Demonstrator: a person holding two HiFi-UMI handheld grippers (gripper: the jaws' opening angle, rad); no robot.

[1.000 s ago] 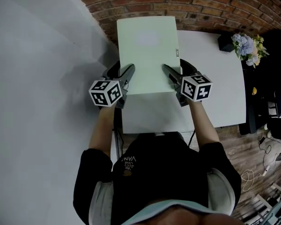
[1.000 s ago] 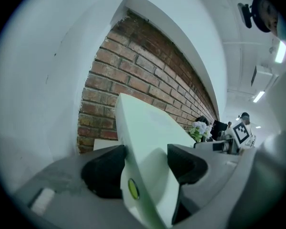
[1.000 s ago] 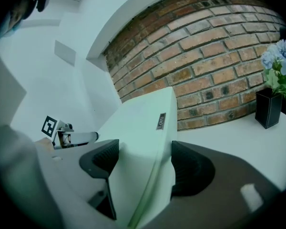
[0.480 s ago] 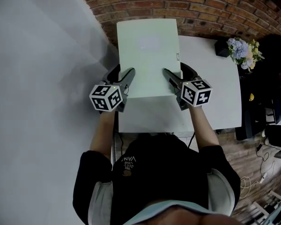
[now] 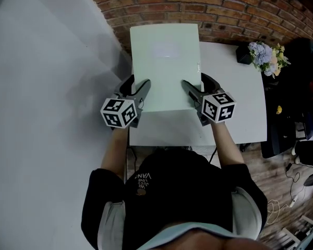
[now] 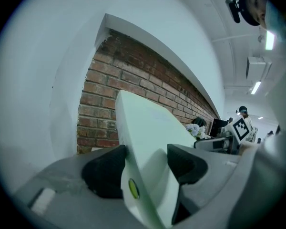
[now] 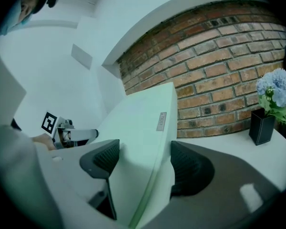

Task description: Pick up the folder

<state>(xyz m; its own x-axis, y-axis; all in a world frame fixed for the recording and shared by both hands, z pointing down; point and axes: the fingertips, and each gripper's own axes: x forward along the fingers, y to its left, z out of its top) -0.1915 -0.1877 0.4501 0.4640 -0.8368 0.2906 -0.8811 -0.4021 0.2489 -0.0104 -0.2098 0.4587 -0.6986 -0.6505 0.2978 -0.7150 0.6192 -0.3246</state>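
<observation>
A pale green folder (image 5: 166, 66) is held flat above the white table (image 5: 240, 103), its far edge toward the brick wall. My left gripper (image 5: 142, 89) is shut on the folder's left near edge, and my right gripper (image 5: 189, 89) is shut on its right near edge. In the left gripper view the folder (image 6: 145, 128) runs edge-on between the two dark pads (image 6: 105, 171). In the right gripper view the folder (image 7: 138, 123), with a small label on its spine, passes between the pads (image 7: 190, 168). The other gripper's marker cube shows in each gripper view.
A brick wall (image 5: 224, 9) stands behind the table, with a white wall (image 5: 47, 87) at the left. A dark vase of flowers (image 5: 263, 53) sits at the table's far right corner. Wooden floor, cables and dark furniture (image 5: 297, 155) lie to the right.
Both grippers keep their hold on the folder. It has slid slightly lower in the head view, and the flowers have shifted a little left in the picture.
</observation>
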